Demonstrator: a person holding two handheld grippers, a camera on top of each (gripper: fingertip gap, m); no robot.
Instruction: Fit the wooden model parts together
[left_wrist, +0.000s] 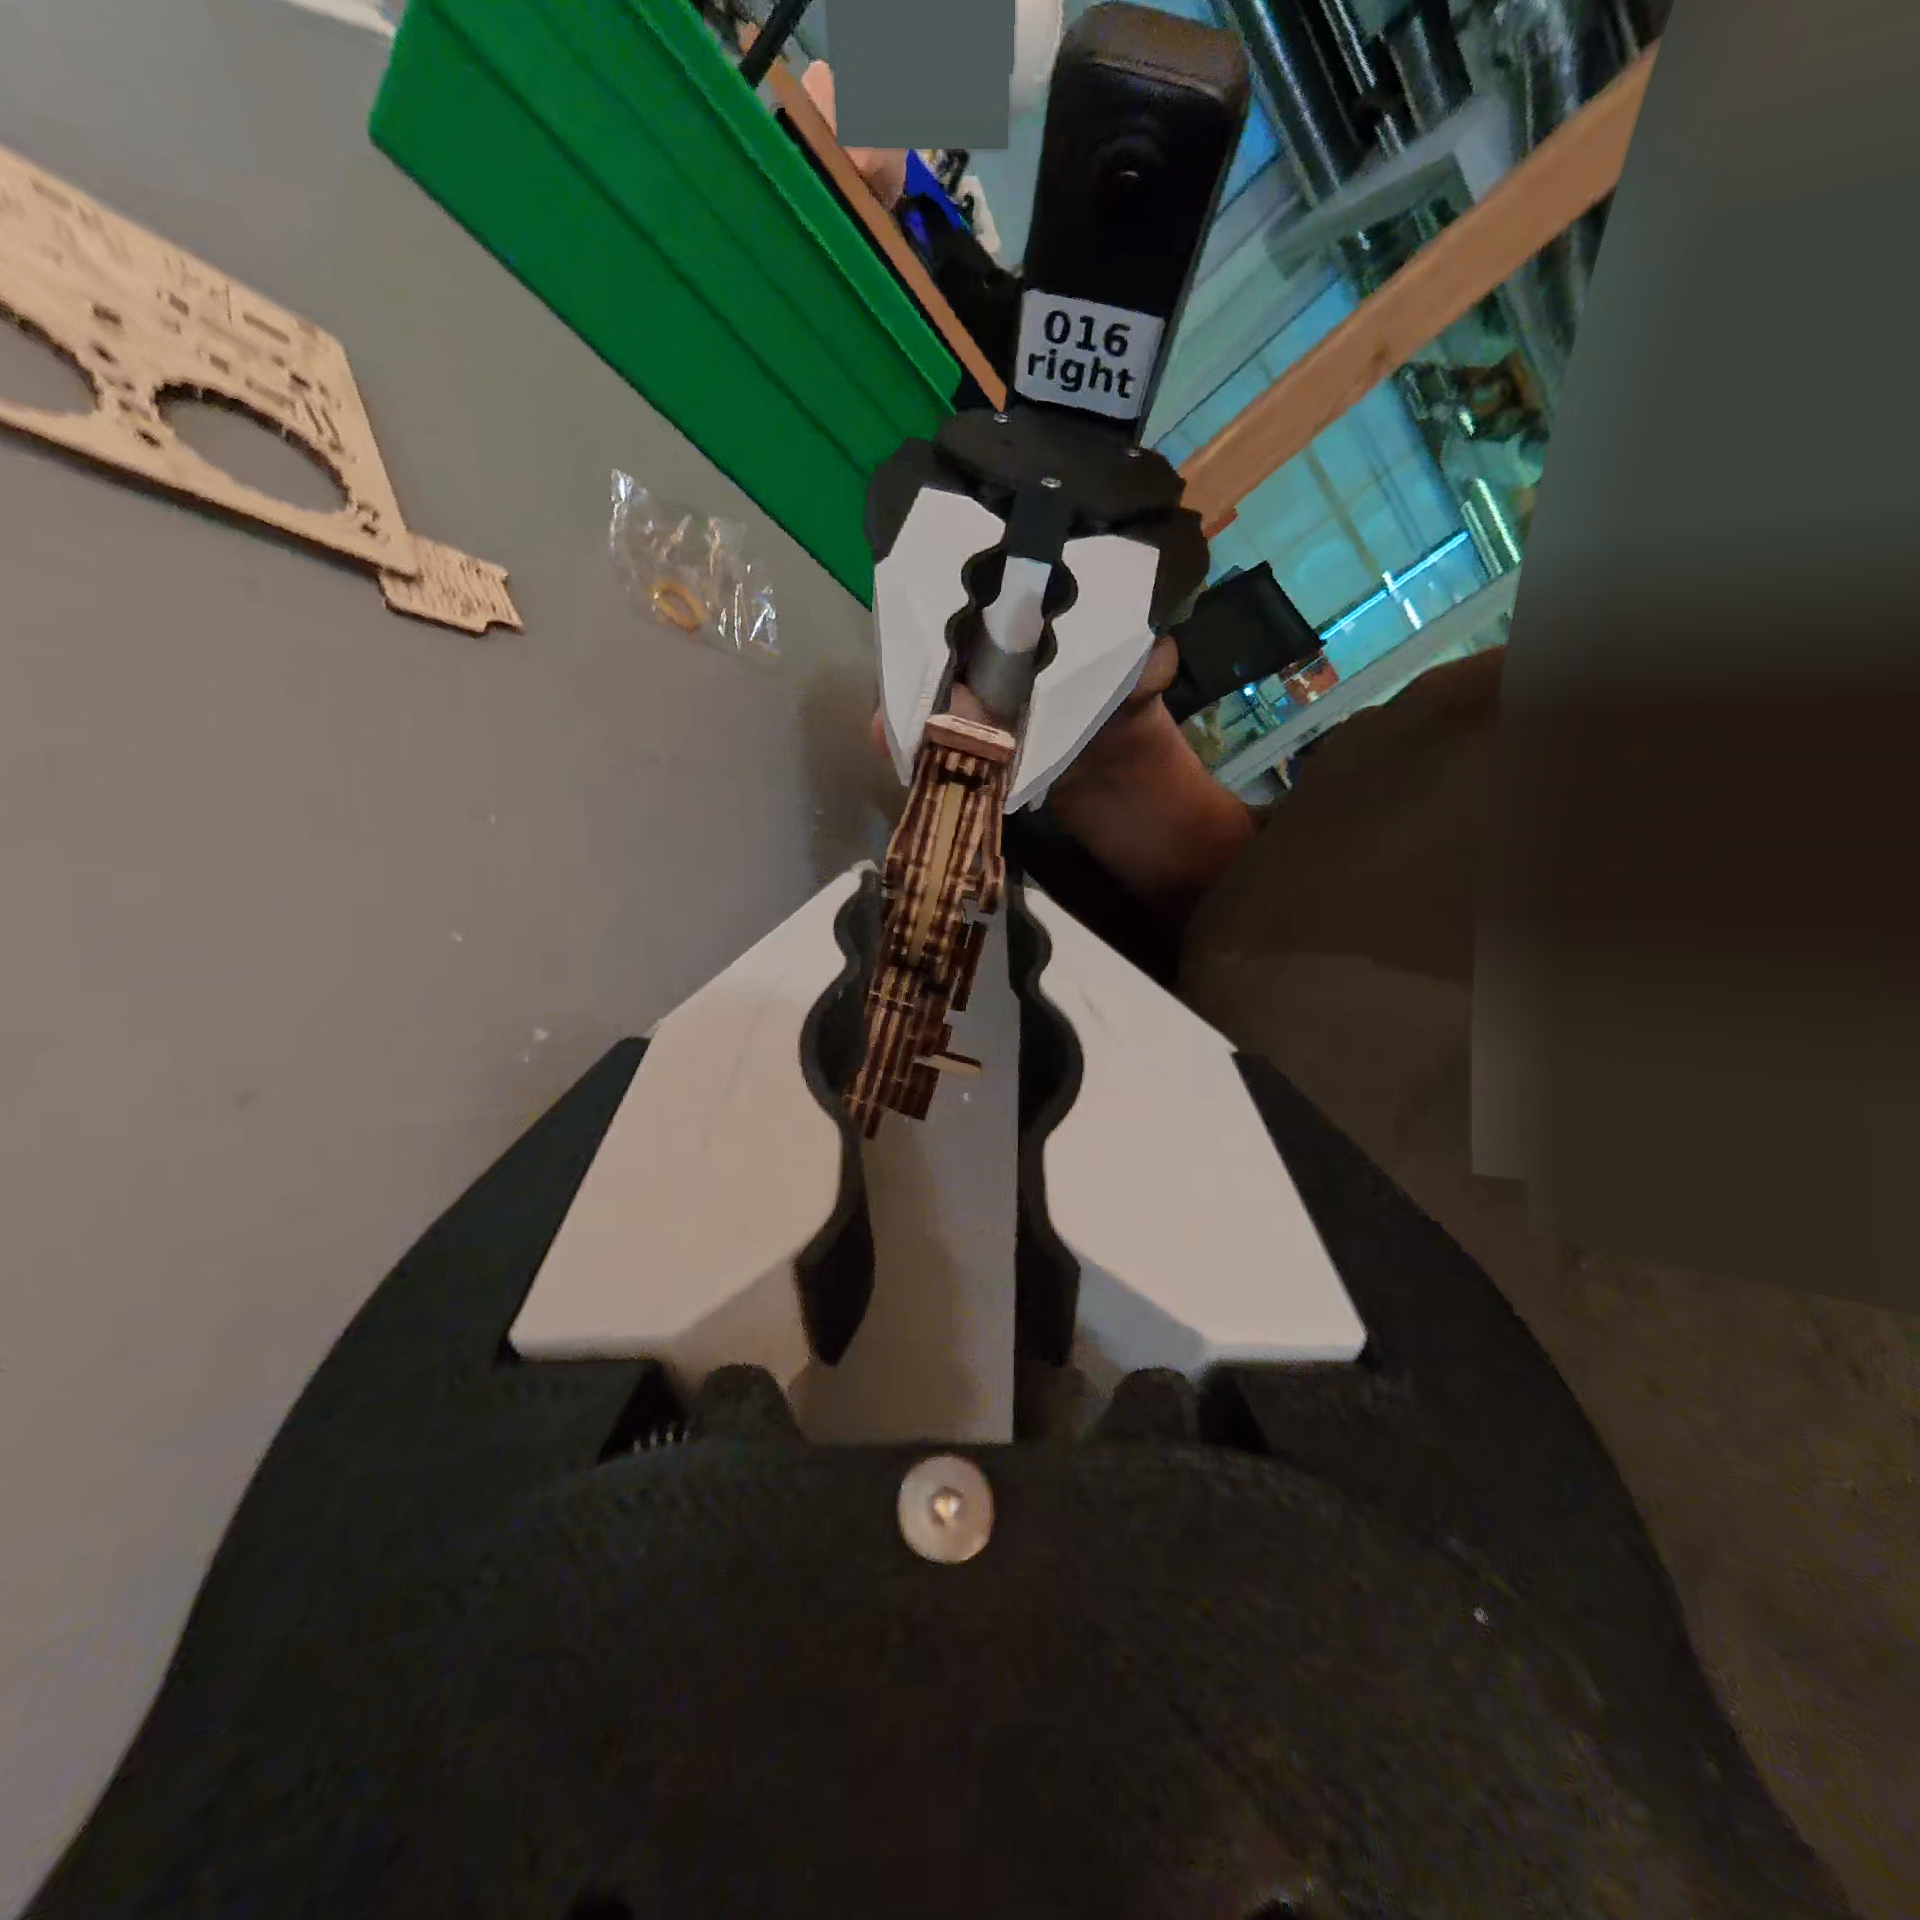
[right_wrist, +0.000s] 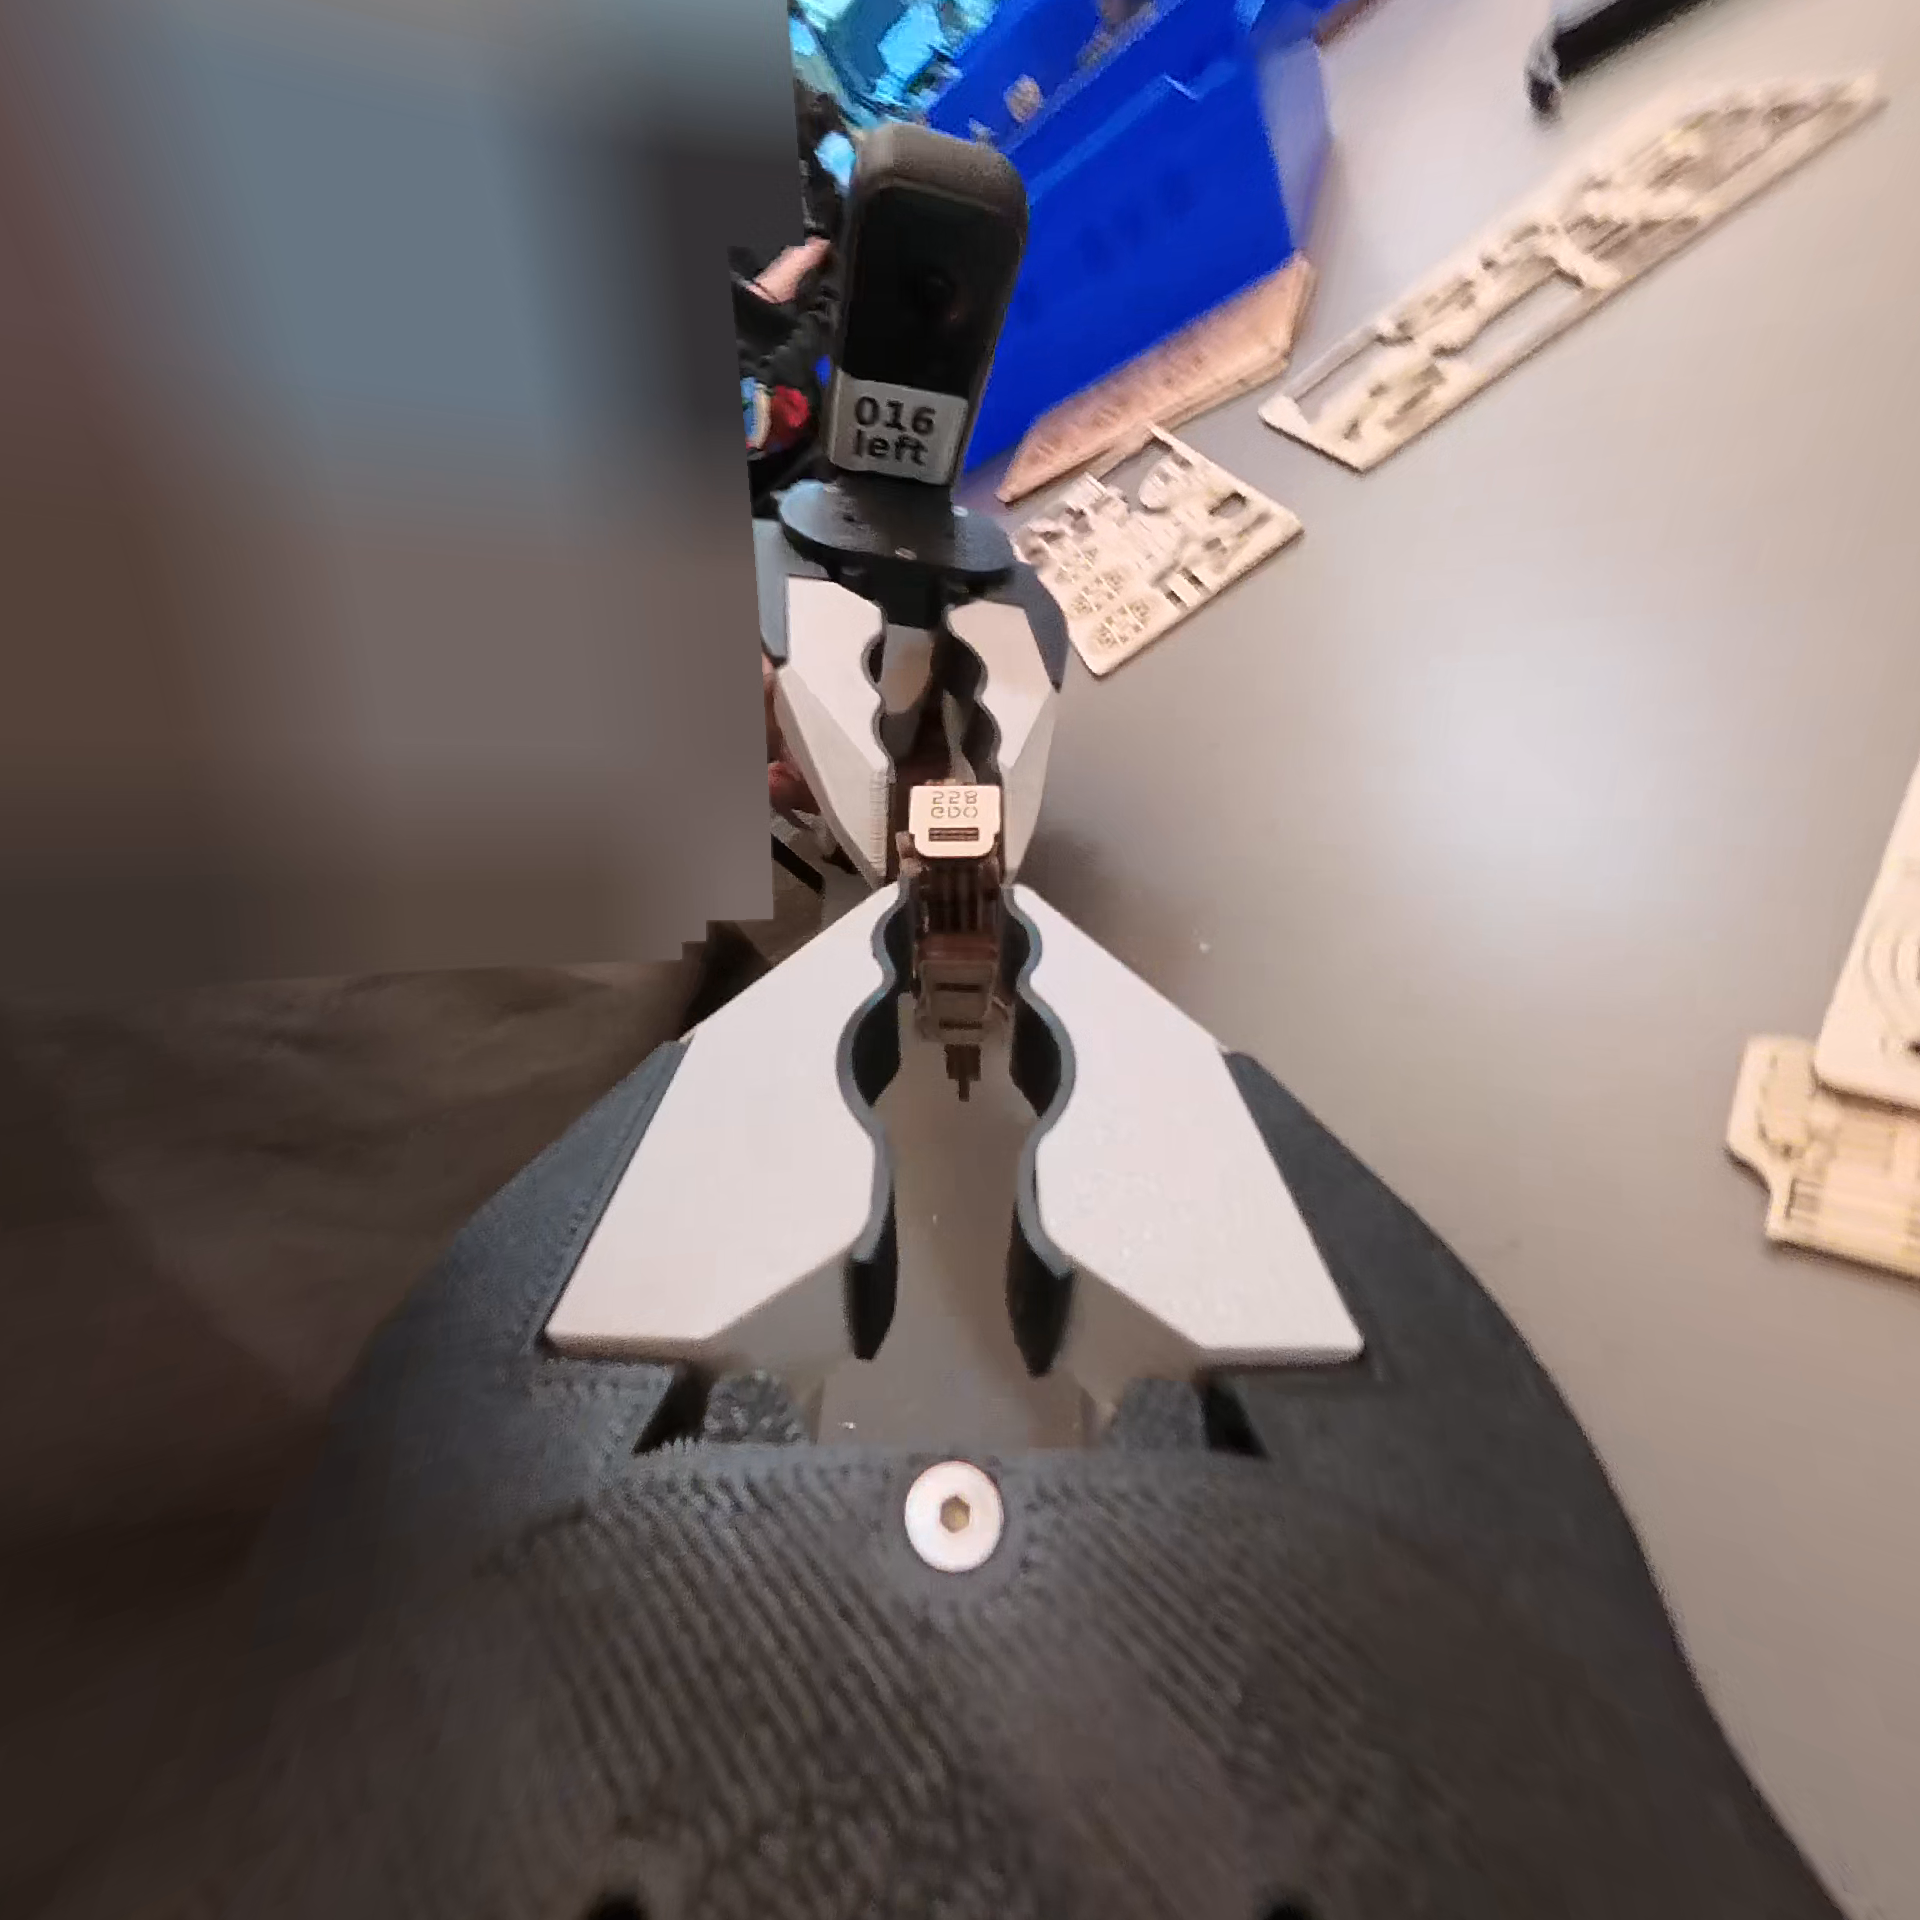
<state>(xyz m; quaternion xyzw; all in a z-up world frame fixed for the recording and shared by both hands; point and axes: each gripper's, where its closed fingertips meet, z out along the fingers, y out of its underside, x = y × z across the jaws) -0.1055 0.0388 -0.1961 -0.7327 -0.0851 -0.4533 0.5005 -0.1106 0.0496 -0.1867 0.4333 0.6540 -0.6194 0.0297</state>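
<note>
A small layered wooden model (left_wrist: 928, 956), dark-edged plywood, is held in the air between my two grippers, which face each other. My left gripper (left_wrist: 935, 883) is shut on its lower part. My right gripper (left_wrist: 971, 753) is shut on its upper end, where a small pale wooden plate (left_wrist: 968, 736) sits. In the right wrist view the right gripper (right_wrist: 951, 904) clamps the model (right_wrist: 956, 977), and the pale engraved plate (right_wrist: 956, 821) faces the camera in front of the left gripper (right_wrist: 948, 831). A hand holds each gripper.
On the grey table (left_wrist: 312, 935) lie a plywood sheet with round cut-outs (left_wrist: 208, 416) and a clear bag of small parts (left_wrist: 696, 566), by a green bin (left_wrist: 644, 239). Several wooden part sheets (right_wrist: 1153, 561) (right_wrist: 1558, 270) (right_wrist: 1849, 1091) lie near a blue bin (right_wrist: 1143, 208).
</note>
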